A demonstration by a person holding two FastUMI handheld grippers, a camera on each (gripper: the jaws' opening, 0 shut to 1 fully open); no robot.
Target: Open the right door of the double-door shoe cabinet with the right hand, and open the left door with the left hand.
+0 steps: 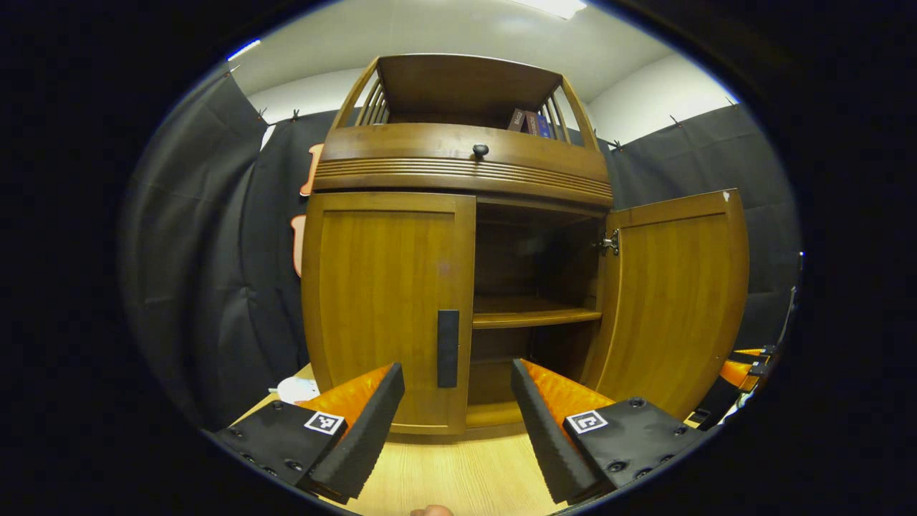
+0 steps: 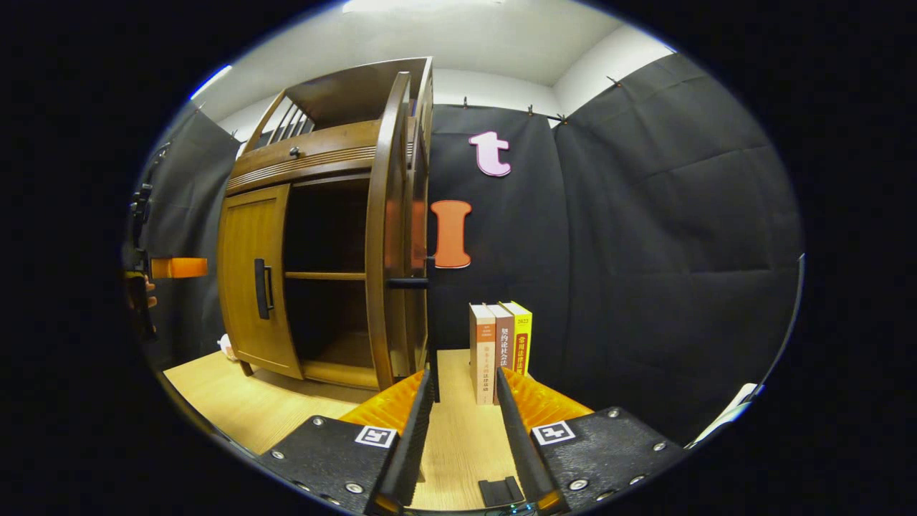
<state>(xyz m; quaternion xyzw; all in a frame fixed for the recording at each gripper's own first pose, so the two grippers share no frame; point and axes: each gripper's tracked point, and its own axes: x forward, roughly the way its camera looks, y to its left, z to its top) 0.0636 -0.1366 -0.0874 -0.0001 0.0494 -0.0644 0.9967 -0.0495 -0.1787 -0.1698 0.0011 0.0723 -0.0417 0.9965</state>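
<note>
The wooden shoe cabinet (image 1: 458,165) stands on a light wood table. Its left door (image 1: 387,301) is closed, with a black vertical handle (image 1: 448,347) at its inner edge. My left gripper (image 1: 458,383) is open just in front of that handle, touching nothing. The right door (image 1: 673,301) is swung wide open, baring the shelf (image 1: 534,315). In the right gripper view this right door (image 2: 387,236) is seen edge-on, its black handle (image 2: 410,283) sticking out. My right gripper (image 2: 464,387) is open, with the handle's bar close by its left finger (image 2: 419,408).
Three books (image 2: 500,351) stand upright on the table (image 2: 236,401) to the right of the cabinet, against the black cloth wall. More books (image 1: 529,122) sit on the top shelf. A white object (image 1: 297,390) lies at the cabinet's left foot. A drawer knob (image 1: 480,150) sits above the doors.
</note>
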